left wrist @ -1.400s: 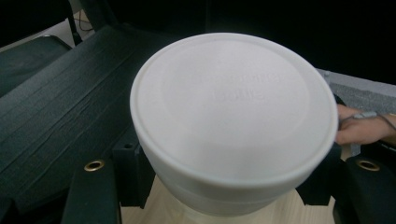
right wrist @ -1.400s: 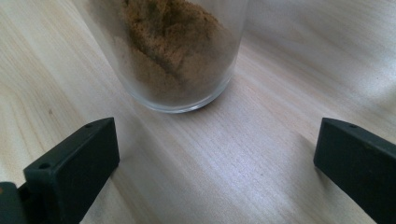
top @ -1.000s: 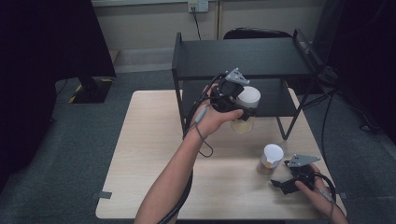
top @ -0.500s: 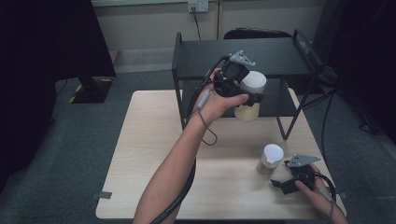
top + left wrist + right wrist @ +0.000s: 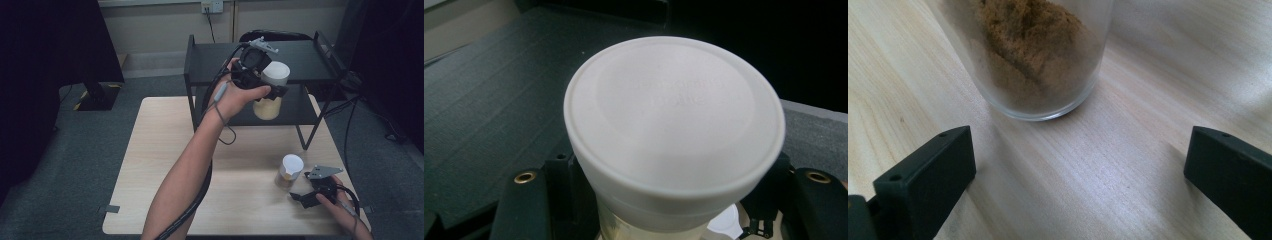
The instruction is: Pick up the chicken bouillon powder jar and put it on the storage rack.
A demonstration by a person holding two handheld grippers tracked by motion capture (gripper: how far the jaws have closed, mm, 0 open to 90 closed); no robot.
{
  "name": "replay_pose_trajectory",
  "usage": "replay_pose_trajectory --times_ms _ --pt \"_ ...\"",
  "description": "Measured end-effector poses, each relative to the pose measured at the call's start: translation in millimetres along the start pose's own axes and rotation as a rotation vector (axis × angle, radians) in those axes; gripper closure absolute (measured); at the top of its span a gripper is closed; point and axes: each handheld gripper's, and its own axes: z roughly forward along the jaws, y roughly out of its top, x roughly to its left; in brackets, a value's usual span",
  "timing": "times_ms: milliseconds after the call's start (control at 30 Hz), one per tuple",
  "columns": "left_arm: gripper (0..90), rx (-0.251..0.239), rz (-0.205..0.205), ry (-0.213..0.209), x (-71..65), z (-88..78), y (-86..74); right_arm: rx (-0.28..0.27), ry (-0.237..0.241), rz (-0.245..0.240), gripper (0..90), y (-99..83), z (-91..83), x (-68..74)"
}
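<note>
At the front edge of the black metal two-tier shelf rack (image 5: 300,62), level with its top deck: one clear glass jar with a white plastic lid and pale yellow contents (image 5: 270,92). You carry it in your left hand-held gripper (image 5: 272,90), whose jaws are clamped on the jar's sides just below the lid, so the lid (image 5: 674,120) faces straight up into the left gripper view. The jar hangs upright in the air, touching neither deck; gripping under the lid rim probably keeps it from slipping and leaves the base free to set down. Judging by the height, the ribbed top deck (image 5: 489,95) is the likely destination.

Second item: a smaller clear glass jar with a white lid and brown powder inside (image 5: 290,171), standing upright on the light wooden tabletop (image 5: 160,150), near the right front corner and well apart from the rack. Your right hand-held gripper (image 5: 300,197) lies low on the tabletop just beside it, jaws spread wide and empty, the jar's base (image 5: 1040,65) a little ahead of the tips, untouched. That placement reads as waiting, lined up for a later pick.

Surroundings: grey carpeted floor (image 5: 75,150), black cables trailing from both grippers.
</note>
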Motion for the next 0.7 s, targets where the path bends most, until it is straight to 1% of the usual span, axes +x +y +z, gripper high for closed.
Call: replay_pose_trajectory --times_ms 167,367,533,600,700 --pt "35.1 0.003 0.003 0.012 0.3 -3.6 10.5 0.000 0.000 0.000 0.0 0.0 0.0 0.0" --pt "35.1 -0.005 0.000 0.013 2.6 -8.5 20.3 0.000 0.000 -0.001 0.0 -0.1 0.0 -0.1" --pt "35.2 -0.014 -0.018 0.005 7.0 -11.5 27.9 0.000 0.000 -0.001 0.0 -0.1 0.0 -0.1" --pt "35.2 -0.012 -0.014 0.010 7.6 -12.6 31.8 0.000 0.000 -0.001 0.0 -0.1 0.0 -0.1" --pt "35.2 -0.016 -0.021 0.020 8.8 -14.1 35.9 0.000 0.000 -0.001 0.0 -0.2 -0.1 0.1"
